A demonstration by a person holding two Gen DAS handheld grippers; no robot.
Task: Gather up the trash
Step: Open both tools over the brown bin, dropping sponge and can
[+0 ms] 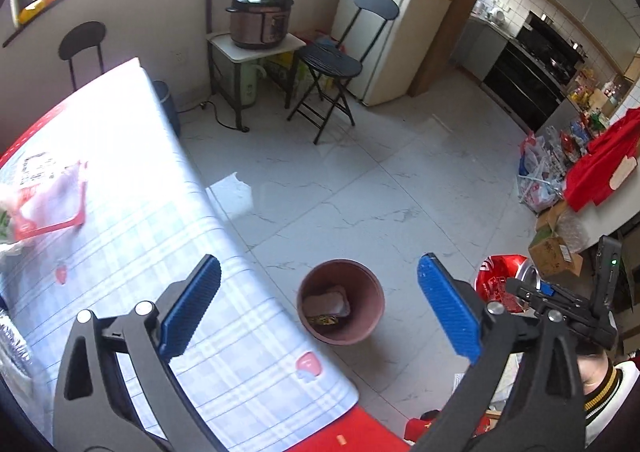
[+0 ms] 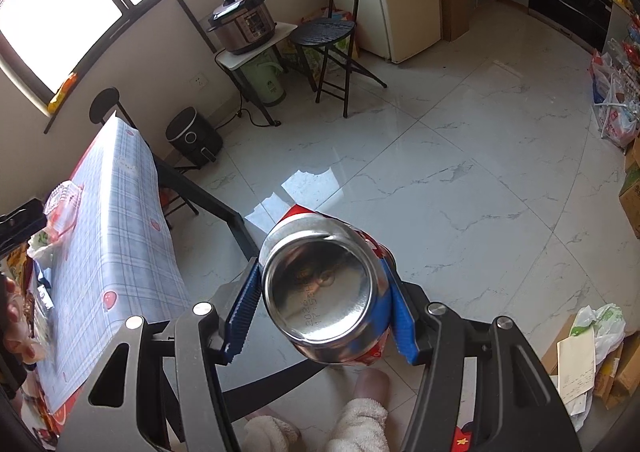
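The can [image 2: 324, 288] is thin metal: its bare base is shiny and mirror-like, its wall glossy red print, dented near the rim. The right gripper [image 2: 320, 312] presses ribbed blue pads [image 2: 402, 326] against it; its frame is matt black plastic with bright metal pins. The left gripper [image 1: 318, 310] has the same ribbed blue pads [image 1: 192, 308]. The bin [image 1: 341, 300] looks like smooth matt brown plastic. The table [image 1: 168, 252] wears a smooth checked cover with a slight sheen. The floor [image 2: 460, 171] is glossy marbled tile.
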